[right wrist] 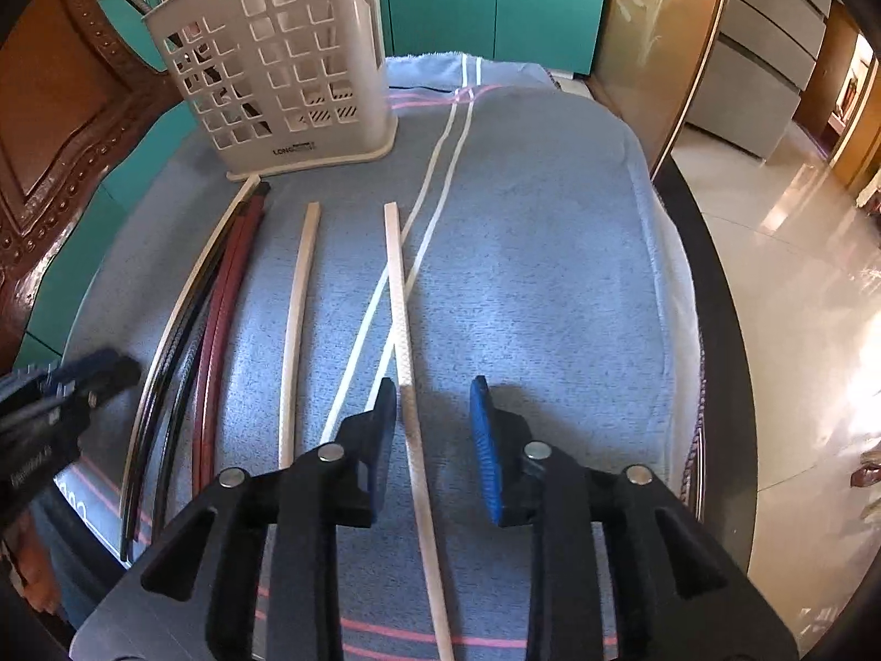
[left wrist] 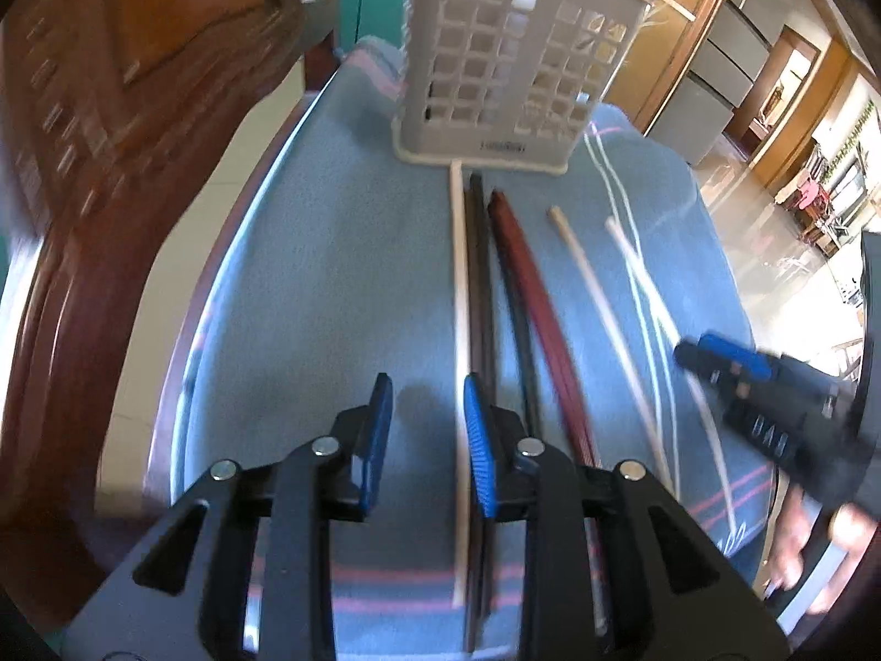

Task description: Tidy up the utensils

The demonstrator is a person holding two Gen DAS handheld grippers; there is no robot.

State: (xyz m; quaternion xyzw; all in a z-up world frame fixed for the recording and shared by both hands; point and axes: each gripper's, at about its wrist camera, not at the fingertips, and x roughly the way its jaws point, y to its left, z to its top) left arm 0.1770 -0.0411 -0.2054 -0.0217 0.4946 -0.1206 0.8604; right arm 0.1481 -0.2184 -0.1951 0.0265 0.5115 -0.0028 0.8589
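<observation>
A white perforated utensil holder (left wrist: 512,66) (right wrist: 281,71) stands at the far end of a blue towel (right wrist: 550,275). Several chopsticks lie lengthwise in front of it: a white one (left wrist: 460,303), a black pair (left wrist: 482,275), a dark red pair (left wrist: 528,286) and two cream ones (right wrist: 294,319) (right wrist: 399,303). My left gripper (left wrist: 428,391) is open over the towel, with the white chopstick lying just inside its right finger. My right gripper (right wrist: 434,391) is open too, and the right-hand cream chopstick lies between its jaws near the left finger, unpressed.
Dark sticks show through the holder's holes (right wrist: 215,77). A carved wooden chair (left wrist: 82,165) stands close on the left. The table's dark rim (right wrist: 710,303) curves along the right, with shiny floor beyond it. A person's hand (left wrist: 798,545) holds the right gripper.
</observation>
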